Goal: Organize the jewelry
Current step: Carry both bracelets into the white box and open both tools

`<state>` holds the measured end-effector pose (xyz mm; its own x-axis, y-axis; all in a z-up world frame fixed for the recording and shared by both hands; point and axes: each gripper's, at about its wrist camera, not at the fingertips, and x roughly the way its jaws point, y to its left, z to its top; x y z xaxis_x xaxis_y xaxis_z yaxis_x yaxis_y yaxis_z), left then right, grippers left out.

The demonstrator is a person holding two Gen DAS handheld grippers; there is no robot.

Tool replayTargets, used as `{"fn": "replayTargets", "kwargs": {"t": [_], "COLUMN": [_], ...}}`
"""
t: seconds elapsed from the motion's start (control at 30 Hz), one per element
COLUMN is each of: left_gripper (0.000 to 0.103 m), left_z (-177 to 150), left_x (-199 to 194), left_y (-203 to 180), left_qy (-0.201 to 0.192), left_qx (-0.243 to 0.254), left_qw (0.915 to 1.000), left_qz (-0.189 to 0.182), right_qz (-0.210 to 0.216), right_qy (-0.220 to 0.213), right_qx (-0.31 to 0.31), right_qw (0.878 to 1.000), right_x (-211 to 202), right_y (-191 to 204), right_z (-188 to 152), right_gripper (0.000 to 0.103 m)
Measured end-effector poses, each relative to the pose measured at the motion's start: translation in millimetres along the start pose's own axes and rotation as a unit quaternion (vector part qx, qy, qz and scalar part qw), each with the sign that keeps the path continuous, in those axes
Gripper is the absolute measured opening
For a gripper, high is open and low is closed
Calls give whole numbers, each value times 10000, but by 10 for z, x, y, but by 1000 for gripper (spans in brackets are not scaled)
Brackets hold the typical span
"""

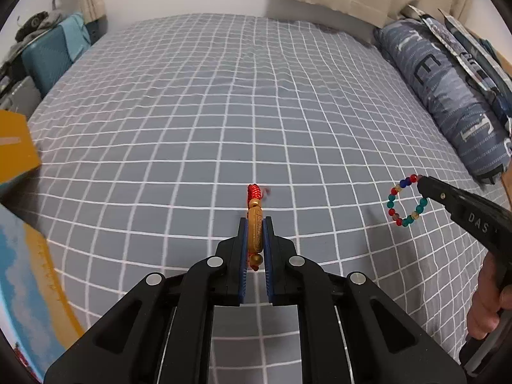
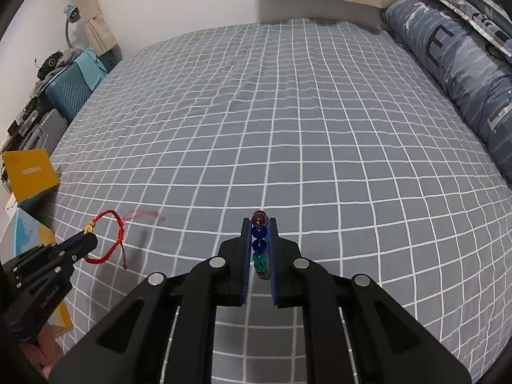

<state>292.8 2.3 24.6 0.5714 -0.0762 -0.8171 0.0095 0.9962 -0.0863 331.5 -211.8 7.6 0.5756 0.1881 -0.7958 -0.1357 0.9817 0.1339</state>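
Left wrist: left tongs (image 1: 255, 233) level, pinching red cord bracelet (image 1: 255, 224).

Grey bedsheet (image 1: 192, 121) crossed by a white grid. Red braided cord bracelet (image 2: 110, 240) with a gold charm (image 1: 255, 232) and gold beads. Beaded bracelet (image 1: 405, 200) mixes teal, red, blue and amber. Black left gripper (image 1: 255, 224) and black right gripper (image 2: 259, 224), blue pads (image 2: 245, 256). Yellow box (image 2: 30, 172); blue-grey pillow (image 1: 448, 96) with dotted stripes and dark lettering.

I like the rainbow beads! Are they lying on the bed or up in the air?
Up in the air: the right gripper pinches the bead bracelet, whose loop hangs above the bedsheet.
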Motion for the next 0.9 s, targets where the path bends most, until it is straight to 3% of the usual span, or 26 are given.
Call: {"fn": "replayTargets", "kwargs": {"t": [0.27, 0.53, 0.9], "left_gripper": [8, 8, 8], "left_z": [-5, -120, -525], "left_x": [-444, -1020, -1990], "left_y": [250, 762, 1829], "left_qy": [-205, -360, -698], "left_qx": [-76, -445, -1200], "left_qw": [9990, 9955, 9818], "left_qz": [390, 749, 1295], "right_qz": [59, 271, 904], "right_qy": [-152, -322, -555], "right_qx": [-324, -587, -1293], "right_qw": [9993, 9974, 9859], "right_x": [-303, -606, -943], "right_y": [376, 884, 2164], "right_z": [-30, -65, -160], "right_gripper": [9, 9, 9]}}
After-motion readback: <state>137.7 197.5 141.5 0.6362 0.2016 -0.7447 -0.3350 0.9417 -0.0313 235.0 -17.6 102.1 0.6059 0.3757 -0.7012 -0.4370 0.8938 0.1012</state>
